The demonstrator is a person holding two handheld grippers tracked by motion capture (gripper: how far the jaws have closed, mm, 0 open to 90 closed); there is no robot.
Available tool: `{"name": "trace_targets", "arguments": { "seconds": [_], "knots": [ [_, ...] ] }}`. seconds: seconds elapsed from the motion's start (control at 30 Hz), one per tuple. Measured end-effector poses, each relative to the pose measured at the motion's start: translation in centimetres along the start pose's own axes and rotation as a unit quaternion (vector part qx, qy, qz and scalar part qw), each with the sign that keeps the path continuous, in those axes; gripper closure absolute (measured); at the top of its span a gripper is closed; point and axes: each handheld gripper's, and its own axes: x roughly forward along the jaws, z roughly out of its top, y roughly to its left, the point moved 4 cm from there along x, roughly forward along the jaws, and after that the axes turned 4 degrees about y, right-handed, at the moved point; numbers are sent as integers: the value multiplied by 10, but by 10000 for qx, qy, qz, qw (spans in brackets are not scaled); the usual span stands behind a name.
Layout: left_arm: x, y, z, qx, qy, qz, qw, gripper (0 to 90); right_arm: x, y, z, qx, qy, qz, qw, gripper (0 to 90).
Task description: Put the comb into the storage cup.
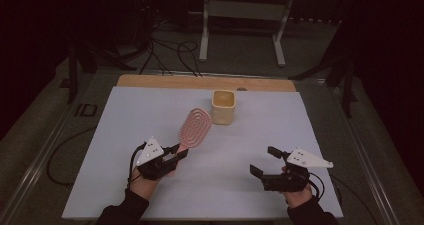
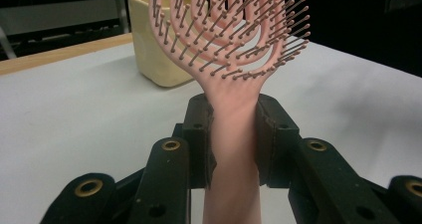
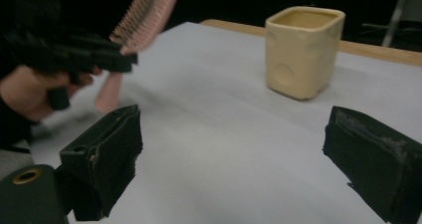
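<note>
High view, left gripper (image 1: 179, 153): it is clamping the handle of the pink hairbrush (image 1: 195, 127) and holding it above the white worktop (image 1: 125, 135), near the middle of the sheet.
High view, brush head: it is pointing toward the far edge, its tip just beside the cream cup (image 1: 223, 106), which is standing close to the middle of the far edge.
High view, right gripper (image 1: 265, 161): it is hovering near the worktop's near right corner, jaws spread wide and carrying nothing.
Left gripper view, grip: both pads are pressing on the brush's narrow neck (image 2: 233, 134), the bristled head (image 2: 234, 30) is rising upright in front, and the cup (image 2: 154, 40) is sitting behind it.
Right gripper view, jaws: they are standing wide apart with bare worktop (image 3: 224, 149) between them; the cup (image 3: 302, 50) is standing ahead, and the left gripper (image 3: 119, 59) with the blurred brush (image 3: 144, 15) is showing at the left.
Progress, judged: the pick-up is looking done and the brush is being carried near the cup; getting it into the cup is looking like the part left to do.
</note>
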Motion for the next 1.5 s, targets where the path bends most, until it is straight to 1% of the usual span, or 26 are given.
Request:
{"name": "trace_targets", "arguments": {
  "seconds": [0.17,0.33,0.4,0.5,0.57,0.63,0.67,0.83,1.03,1.23,1.27,1.3,1.37,1.5],
  "knots": [
    [-1,-1,0,18,-15,-11,10000,714,3,4,15,69,-8,102,9999,81],
    [0,-2,0,44,-8,-9,10000,714,6,7,27,-4,-52,144,9999,81],
    [0,-2,0,52,-7,-4,10000,714,8,8,31,-24,-38,151,9999,81],
    [-1,-1,1,36,-20,-6,10000,714,13,10,37,-120,-7,143,9998,81],
    [-1,-1,1,33,-17,14,10000,714,13,10,39,-141,-29,153,9998,80],
    [-1,-1,1,27,-36,-15,10000,714,16,10,43,-90,-58,145,9998,80],
    [-1,-2,1,41,-33,-7,10000,714,17,10,44,-61,-65,178,9998,80],
    [-1,-2,1,45,-45,-9,10000,714,22,12,50,-97,-78,189,9997,80],
    [-2,-2,2,30,-73,-17,10000,714,29,17,59,-124,-82,276,9995,80],
    [-2,-2,2,46,-68,-2,10000,714,35,20,68,-182,-111,371,9991,80],
    [-2,-2,2,37,-71,-8,10000,714,36,21,69,-192,-103,417,9989,80],
    [-2,-2,2,42,-79,16,10000,714,37,21,70,-203,-97,413,9989,80],
    [-2,-2,2,43,-72,6,10000,714,38,22,74,-262,-88,418,9987,80],
    [-1,-2,1,42,-57,-8,10000,714,42,25,82,-300,-105,451,9985,81]
  ]
}}
